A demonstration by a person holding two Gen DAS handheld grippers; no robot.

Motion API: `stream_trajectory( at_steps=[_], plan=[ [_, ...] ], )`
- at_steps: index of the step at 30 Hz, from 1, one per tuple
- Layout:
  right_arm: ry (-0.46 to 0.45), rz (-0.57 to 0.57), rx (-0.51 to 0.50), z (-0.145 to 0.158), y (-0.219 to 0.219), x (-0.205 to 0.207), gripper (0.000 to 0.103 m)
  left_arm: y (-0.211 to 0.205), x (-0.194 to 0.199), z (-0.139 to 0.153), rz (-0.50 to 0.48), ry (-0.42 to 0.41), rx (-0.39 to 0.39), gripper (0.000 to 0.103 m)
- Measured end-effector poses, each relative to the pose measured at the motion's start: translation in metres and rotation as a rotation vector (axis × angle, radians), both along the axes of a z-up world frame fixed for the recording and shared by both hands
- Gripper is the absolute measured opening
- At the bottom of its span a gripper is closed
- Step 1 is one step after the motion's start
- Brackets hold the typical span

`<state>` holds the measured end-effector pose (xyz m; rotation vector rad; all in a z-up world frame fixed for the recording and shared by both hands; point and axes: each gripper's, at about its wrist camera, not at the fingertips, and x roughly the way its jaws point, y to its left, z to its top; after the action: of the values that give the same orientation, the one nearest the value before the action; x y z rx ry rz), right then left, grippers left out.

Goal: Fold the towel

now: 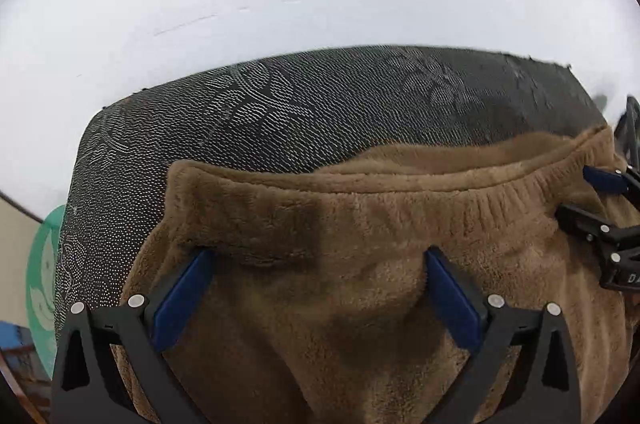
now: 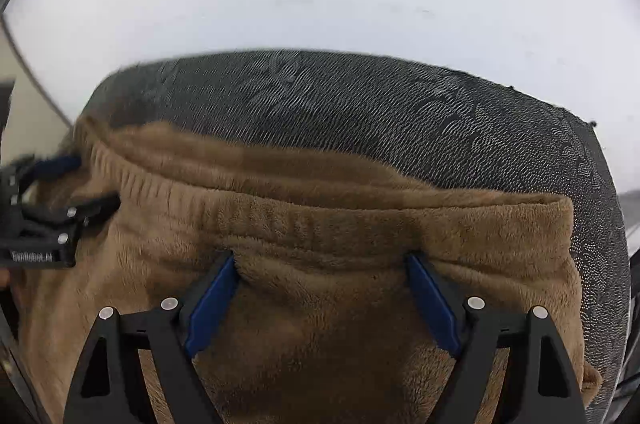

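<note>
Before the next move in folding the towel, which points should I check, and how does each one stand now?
1. Left gripper open: ok, its blue pads stand wide apart over the brown towel.
2. Right gripper open: ok, wide apart, nothing pinched.
3. Top edge laid over the lower layer: ok, the folded edge runs across, with a strip of the lower layer showing behind it.
4. Edges lined up: not ok, the lower layer sticks out unevenly.
5. Towel lies on the dark patterned mat: ok as far as shown; its near part is out of view.
6. Fingertips free of the cloth: cannot tell, they are at the surface.
</note>
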<state>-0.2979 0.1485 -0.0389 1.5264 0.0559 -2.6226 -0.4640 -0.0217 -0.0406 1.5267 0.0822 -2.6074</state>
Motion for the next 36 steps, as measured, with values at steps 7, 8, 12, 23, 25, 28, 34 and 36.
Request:
stream_trajectory(
  at_steps=[7,8,12,23,25,28,34,36],
  plan=[
    [0.043,0.014,0.053,-0.005,-0.006,0.008,0.087,0.004,0.001,-0.001,-0.005,0.016,0.011,0.103],
    [0.042,0.016,0.047,-0.004,-0.005,0.008,0.088,0.005,0.002,0.001,-0.007,0.011,0.023,0.103],
    [0.072,-0.004,0.026,0.021,0.003,0.03,0.088,0.005,0.029,0.025,-0.018,0.048,0.041,0.103],
    [0.122,0.039,0.007,0.047,0.028,0.151,0.088,0.01,0.112,0.012,-0.027,0.059,0.048,0.103],
    [0.097,0.055,0.03,0.027,0.025,0.154,0.088,0.008,0.115,0.003,-0.009,0.078,0.071,0.103],
    [0.137,0.08,0.064,0.016,0.027,0.161,0.091,0.012,0.118,-0.001,-0.01,0.125,0.061,0.103],
    [0.177,0.063,0.087,0.012,0.027,0.162,0.095,0.022,0.122,-0.006,0.019,0.185,0.023,0.103],
    [0.178,0.063,0.088,0.012,0.029,0.161,0.096,0.026,0.119,-0.005,0.032,0.187,0.018,0.103]
  ],
)
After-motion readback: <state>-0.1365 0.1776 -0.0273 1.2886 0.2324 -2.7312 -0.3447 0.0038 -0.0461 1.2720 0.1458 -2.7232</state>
